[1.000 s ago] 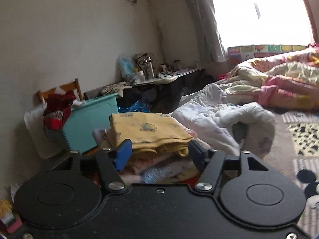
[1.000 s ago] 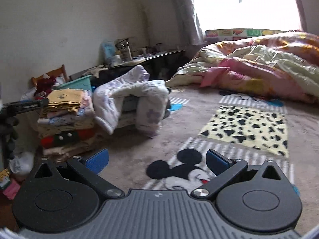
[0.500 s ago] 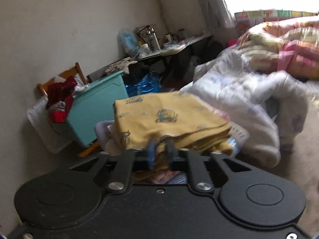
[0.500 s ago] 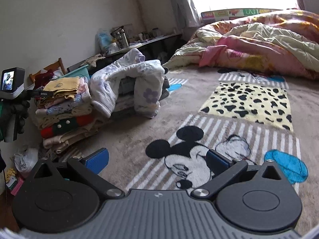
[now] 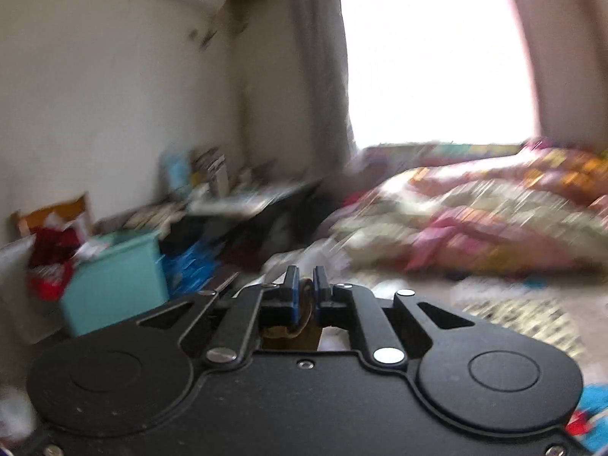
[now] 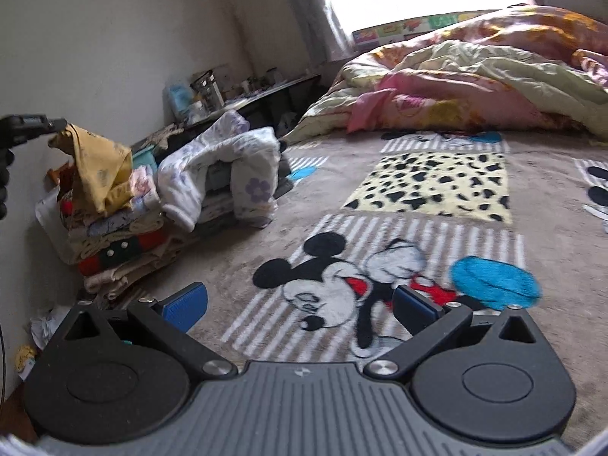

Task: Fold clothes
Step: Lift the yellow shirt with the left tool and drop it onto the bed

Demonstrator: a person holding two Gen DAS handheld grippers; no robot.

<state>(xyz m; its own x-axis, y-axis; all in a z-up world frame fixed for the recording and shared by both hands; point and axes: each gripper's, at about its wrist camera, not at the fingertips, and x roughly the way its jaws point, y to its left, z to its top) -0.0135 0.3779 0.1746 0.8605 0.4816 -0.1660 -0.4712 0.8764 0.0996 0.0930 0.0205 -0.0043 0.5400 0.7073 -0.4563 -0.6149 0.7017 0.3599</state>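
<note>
Pinching a bunched corner of the yellow garment (image 6: pixel 97 169), the left tool (image 5: pixel 305 292) has its blue pads pressed together on the cloth, a fold of tan-yellow fabric showing between and under them. From the right wrist view the left tool sits at the far left edge, raised above the stack of folded clothes (image 6: pixel 117 243); the garment hangs from it in a loose peak, its lower part draped down onto the stack.

Right tool (image 6: pixel 300 306): jaws spread wide, nothing between them, held above the Mickey Mouse rug (image 6: pixel 342 288) and apart from all clothing.

Surface and room, large to small:
- Carpeted floor with the cartoon rug and a leopard-spot panel (image 6: pixel 433 186) beyond it.
- Bed heaped with a pink and yellow quilt (image 6: pixel 475 87) under a bright window (image 5: pixel 437 60).
- White floral padded jacket (image 6: pixel 224 167) slumped just beside the stack.
- Low dark counter (image 6: pixel 266 91) along the wall, cluttered with jars and bottles.
- Teal storage box (image 5: pixel 114 285) near the wall, red clothing piled at its left.

Left wrist view is heavily motion-blurred; fine detail there is unreadable.
</note>
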